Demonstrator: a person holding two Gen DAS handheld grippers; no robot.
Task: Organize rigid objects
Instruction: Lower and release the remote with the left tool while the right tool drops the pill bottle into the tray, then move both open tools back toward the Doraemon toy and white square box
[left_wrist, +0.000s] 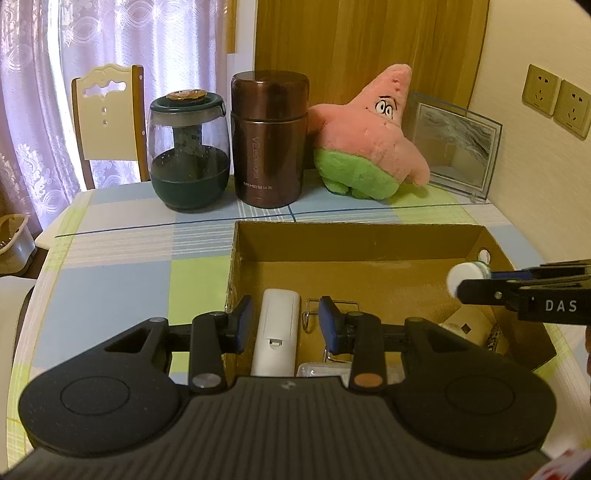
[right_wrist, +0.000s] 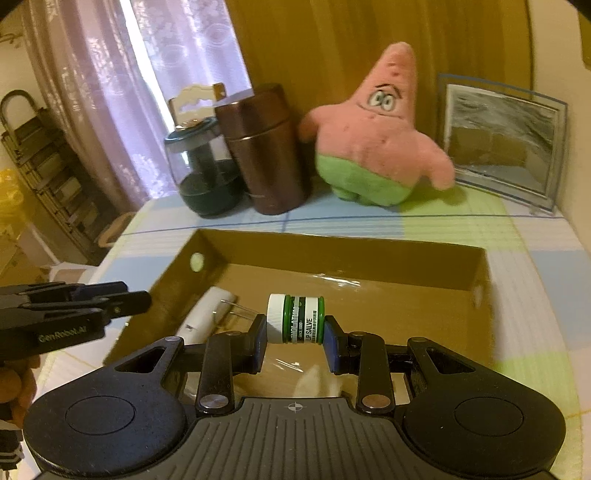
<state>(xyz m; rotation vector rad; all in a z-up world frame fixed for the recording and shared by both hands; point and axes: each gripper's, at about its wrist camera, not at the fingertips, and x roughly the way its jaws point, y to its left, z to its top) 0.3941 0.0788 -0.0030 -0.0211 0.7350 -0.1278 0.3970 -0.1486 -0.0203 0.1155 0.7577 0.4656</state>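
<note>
An open cardboard box (left_wrist: 354, 240) (right_wrist: 332, 247) sits on the checked tablecloth. My right gripper (right_wrist: 294, 332) is shut on a small green and white lip salve jar (right_wrist: 295, 318), held on its side above the box floor; the jar also shows in the left wrist view (left_wrist: 466, 275), at the box's right side. My left gripper (left_wrist: 286, 325) is open and empty above the box's near left part, its fingers either side of a white remote (left_wrist: 277, 336) lying in the box. A metal wire clip (left_wrist: 332, 306) lies beside the remote.
Behind the box stand a glass teapot (left_wrist: 188, 151), a brown flask (left_wrist: 269, 140), a pink star plush (left_wrist: 373, 133) and a glass picture frame (left_wrist: 454, 147). A chair (left_wrist: 107, 110) stands beyond the table. Small clear packets (left_wrist: 321, 369) lie at the box's near edge.
</note>
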